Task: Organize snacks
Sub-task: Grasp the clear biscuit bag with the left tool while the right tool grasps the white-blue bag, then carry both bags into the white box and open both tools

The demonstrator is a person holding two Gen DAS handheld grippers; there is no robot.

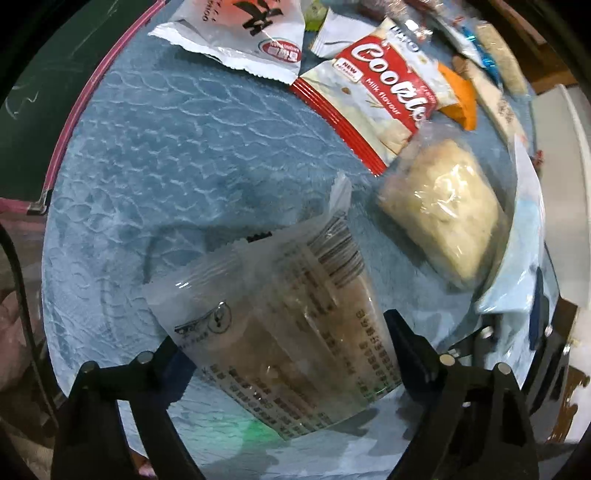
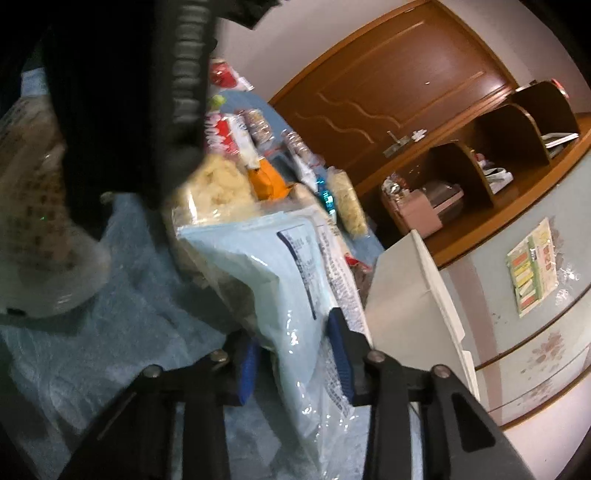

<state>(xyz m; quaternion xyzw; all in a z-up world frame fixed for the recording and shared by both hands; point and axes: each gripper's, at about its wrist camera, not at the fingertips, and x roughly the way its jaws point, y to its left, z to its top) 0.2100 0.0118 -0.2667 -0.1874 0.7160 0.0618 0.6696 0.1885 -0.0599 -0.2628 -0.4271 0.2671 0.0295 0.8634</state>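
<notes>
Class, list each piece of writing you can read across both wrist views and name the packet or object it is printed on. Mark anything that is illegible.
"Cookies" – red-and-white packet
"Milk flavour" – same packet
"NEW" – red badge on same packet
Large black character – white packet; only partly in view, not readable
Barcode and small print – clear packet between the left tool's fingers: too small
Dark print – pale blue packet in the right tool: blurred
Sticker on cabinet: blurred

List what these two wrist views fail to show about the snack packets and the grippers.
- Left wrist view: the clear printed packet lies between the left gripper fingers; actual clamping is unclear.
- Right wrist view: the light blue packet sits between the right gripper pads; its print is blurred.
- Right wrist view: a dark gripper body hides the upper-left snacks.
</notes>
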